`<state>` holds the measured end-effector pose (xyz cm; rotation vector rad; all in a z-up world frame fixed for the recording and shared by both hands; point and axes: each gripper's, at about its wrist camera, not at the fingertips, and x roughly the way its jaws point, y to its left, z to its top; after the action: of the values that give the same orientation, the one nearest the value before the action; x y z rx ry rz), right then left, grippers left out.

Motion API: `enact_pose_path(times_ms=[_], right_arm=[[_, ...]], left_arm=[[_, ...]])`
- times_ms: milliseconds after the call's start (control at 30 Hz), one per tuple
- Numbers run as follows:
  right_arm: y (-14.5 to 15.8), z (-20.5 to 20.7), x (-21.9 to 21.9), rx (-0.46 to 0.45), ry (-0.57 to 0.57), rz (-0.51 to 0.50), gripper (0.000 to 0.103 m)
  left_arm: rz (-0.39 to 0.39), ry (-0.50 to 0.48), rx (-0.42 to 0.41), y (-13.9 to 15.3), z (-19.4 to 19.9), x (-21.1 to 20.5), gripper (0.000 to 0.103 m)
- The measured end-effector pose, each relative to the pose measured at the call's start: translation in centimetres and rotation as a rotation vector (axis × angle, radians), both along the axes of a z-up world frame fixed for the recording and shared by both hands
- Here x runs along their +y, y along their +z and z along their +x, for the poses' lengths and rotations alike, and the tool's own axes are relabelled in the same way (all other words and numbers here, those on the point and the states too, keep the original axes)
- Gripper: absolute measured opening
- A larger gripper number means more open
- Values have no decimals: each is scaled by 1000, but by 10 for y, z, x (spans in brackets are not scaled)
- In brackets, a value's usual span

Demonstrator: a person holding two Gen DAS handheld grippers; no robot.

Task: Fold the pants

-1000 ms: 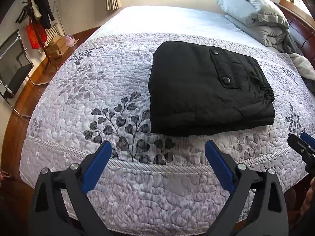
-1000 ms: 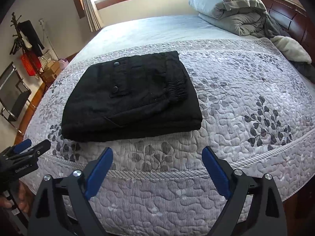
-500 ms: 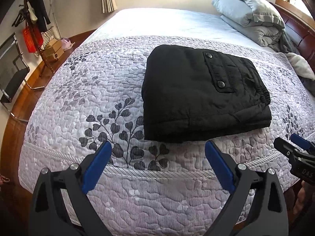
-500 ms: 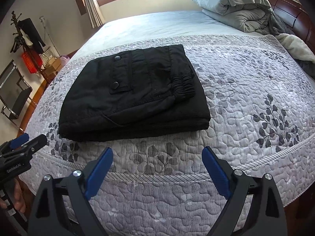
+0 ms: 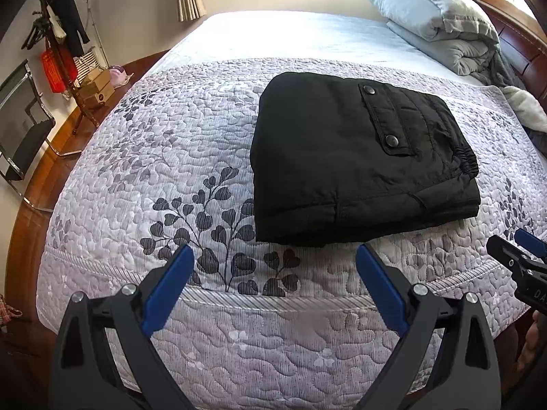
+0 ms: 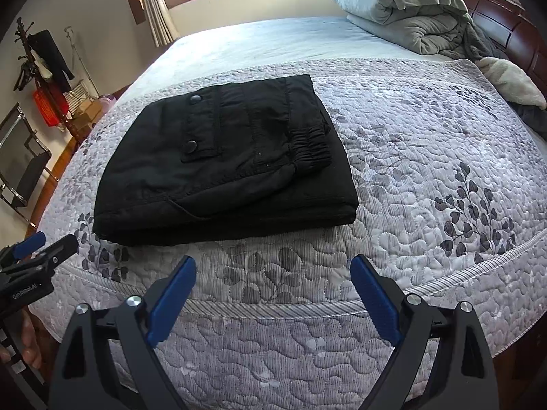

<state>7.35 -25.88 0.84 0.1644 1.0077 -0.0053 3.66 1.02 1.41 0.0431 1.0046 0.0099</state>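
On the quilted bedspread, near the bed's front edge, lay the black pants, already folded into a thick rectangular stack, snap-buttoned pocket flap up and elastic waistband toward the right. Ahead of both tools, and apart from them, with a strip of bare quilt between stack and fingertips. Left tool: blue fingers spread wide, holding nothing, aimed at the stack's near left portion, the stack sitting ahead and a little right of its centre line. Right tool: likewise spread wide and empty, the stack ahead and left of its centre line, its near right corner roughly in line with the right finger. Long axis of the stack running left to right across both views, so roughly square to the line of approach; near long edge showing several layers. About equally near, judging from the two views, neither tool clearly closer. Fold itself judged finished or nearly so; any further move, whether a last halving or a lift, would likely turn on taking the two near corners, left tool at the left corner, right tool at the waistband side. Well behind, a grey duvet heaped by the headboard, clear of the work.
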Motion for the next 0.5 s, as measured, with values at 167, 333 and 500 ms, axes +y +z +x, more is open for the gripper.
enact_pose_path(times_ms=[167,333,500], right_arm=[[0,-1,0,-1,-1,-3,92],[0,-1,1,-1,3,-6,92],[0,0,1,1,6,-6,92]], left_arm=[[4,-1,4,-2,1,0,96],[3,-5,3,-2,0,-1,96],[-2,-10,-1,1,0,-2,96]])
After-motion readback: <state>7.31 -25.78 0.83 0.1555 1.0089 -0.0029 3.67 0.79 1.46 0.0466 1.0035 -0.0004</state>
